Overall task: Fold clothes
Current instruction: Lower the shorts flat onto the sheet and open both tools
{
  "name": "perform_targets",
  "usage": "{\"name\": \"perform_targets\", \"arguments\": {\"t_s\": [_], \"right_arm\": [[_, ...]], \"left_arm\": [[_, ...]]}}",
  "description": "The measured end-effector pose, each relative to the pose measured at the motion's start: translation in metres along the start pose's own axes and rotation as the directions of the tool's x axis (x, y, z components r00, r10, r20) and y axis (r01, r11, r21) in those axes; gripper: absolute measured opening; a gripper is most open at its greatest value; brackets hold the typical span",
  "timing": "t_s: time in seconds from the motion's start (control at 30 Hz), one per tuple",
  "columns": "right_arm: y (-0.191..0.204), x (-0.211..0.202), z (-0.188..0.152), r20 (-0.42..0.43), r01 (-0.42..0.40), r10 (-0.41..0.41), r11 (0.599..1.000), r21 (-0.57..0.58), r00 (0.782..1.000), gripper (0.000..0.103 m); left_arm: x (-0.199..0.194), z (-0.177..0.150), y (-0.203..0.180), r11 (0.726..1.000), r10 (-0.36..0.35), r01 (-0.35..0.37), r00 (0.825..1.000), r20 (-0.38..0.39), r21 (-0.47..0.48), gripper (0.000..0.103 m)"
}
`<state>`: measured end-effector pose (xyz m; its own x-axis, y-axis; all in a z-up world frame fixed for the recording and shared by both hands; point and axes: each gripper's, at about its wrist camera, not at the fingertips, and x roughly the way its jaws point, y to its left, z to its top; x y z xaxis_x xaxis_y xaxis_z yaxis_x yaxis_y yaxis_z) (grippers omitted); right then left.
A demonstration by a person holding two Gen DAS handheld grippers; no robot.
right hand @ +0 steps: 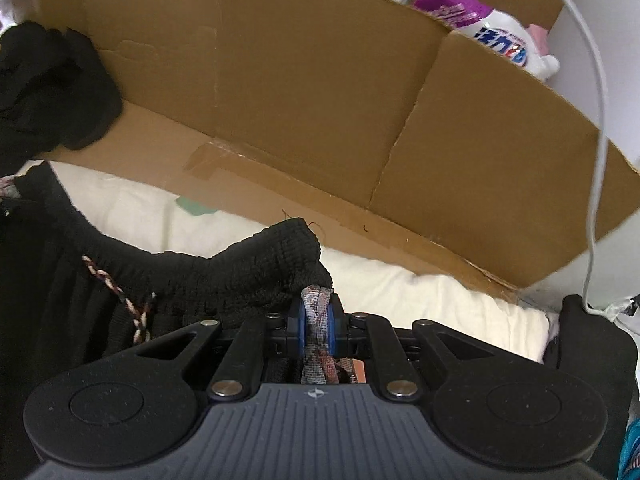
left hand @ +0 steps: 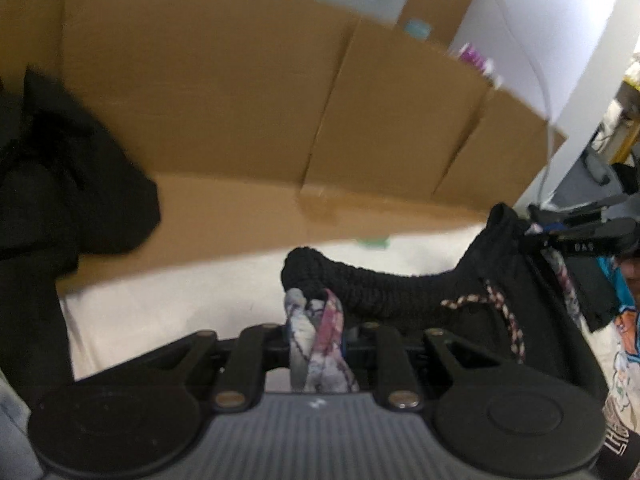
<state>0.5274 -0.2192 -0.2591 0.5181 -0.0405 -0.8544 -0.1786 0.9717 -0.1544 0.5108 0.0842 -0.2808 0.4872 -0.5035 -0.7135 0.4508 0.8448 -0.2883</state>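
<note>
left gripper (left hand: 316, 332): pinches one waistband corner of black shorts (left hand: 400, 292) | right gripper (right hand: 318, 320): clamped tight on the other corner | waistband stretched sideways between both, over white bedding (right hand: 420, 292) beside cardboard wall (right hand: 300, 100) | judged next: lay flat

Ahead of the held black garment (right hand: 248, 276), the white bedding (right hand: 420, 296) lies clear toward 12 o'clock, bounded by the cardboard wall (right hand: 304, 100), with a black clothes pile (right hand: 52, 88) obstructing 10 o'clock.
</note>
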Motion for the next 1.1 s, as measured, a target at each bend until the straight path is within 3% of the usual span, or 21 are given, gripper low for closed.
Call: {"name": "perform_targets", "arguments": {"t_s": [0.07, 0.1, 0.13, 0.17, 0.2, 0.23, 0.27, 0.5, 0.67, 0.93, 1.1], "right_arm": [[0.002, 0.017, 0.001, -0.044, -0.029, 0.030, 0.999, 0.034, 0.999, 0.011], [0.003, 0.025, 0.002, -0.064, -0.042, 0.045, 0.998, 0.048, 0.997, 0.012], [0.005, 0.027, -0.001, -0.069, -0.026, 0.030, 0.999, 0.045, 0.997, 0.017], [0.008, 0.029, -0.003, -0.073, -0.011, 0.014, 0.999, 0.042, 0.997, 0.033], [0.010, 0.030, -0.006, -0.078, 0.004, -0.001, 0.999, 0.039, 0.997, 0.040], [0.010, 0.029, -0.009, -0.076, 0.003, 0.000, 0.999, 0.044, 0.997, 0.049], [0.010, 0.026, -0.012, -0.073, -0.005, 0.009, 0.999, 0.048, 0.997, 0.052], [-0.022, -0.004, -0.053, -0.053, -0.026, 0.035, 0.987, 0.160, 0.998, 0.052], [-0.050, -0.032, -0.109, -0.055, -0.062, 0.080, 0.960, 0.274, 0.995, 0.052], [-0.081, -0.080, -0.197, -0.051, -0.087, 0.113, 0.929, 0.361, 0.992, 0.052], [-0.091, -0.109, -0.239, -0.067, -0.112, 0.143, 0.933, 0.341, 0.987, 0.052]], "left_arm": [[0.005, -0.012, 0.001, 0.999, 0.036, -0.037, 0.998, -0.052, -0.020, 0.029], [0.003, -0.018, 0.002, 0.999, 0.039, -0.041, 0.998, -0.056, -0.027, 0.036], [-0.001, -0.025, 0.002, 0.999, 0.035, -0.037, 0.998, -0.057, -0.032, 0.040], [-0.005, -0.031, 0.002, 0.999, 0.031, -0.033, 0.998, -0.058, -0.038, 0.048], [-0.009, -0.037, 0.002, 0.999, 0.034, -0.036, 0.998, -0.060, -0.039, 0.056], [-0.013, -0.042, 0.001, 0.999, 0.040, -0.042, 0.997, -0.065, -0.034, 0.057], [-0.018, -0.048, 0.000, 0.998, 0.047, -0.049, 0.996, -0.070, -0.029, 0.057], [-0.064, -0.084, -0.013, 0.997, 0.069, -0.071, 0.992, -0.103, -0.015, 0.060], [-0.085, -0.112, -0.015, 0.994, 0.087, -0.094, 0.990, -0.113, -0.054, 0.059], [-0.140, -0.180, -0.020, 0.976, 0.178, -0.197, 0.968, -0.177, -0.095, 0.059], [-0.187, -0.230, -0.021, 0.956, 0.222, -0.252, 0.956, -0.190, -0.150, 0.059]]}}
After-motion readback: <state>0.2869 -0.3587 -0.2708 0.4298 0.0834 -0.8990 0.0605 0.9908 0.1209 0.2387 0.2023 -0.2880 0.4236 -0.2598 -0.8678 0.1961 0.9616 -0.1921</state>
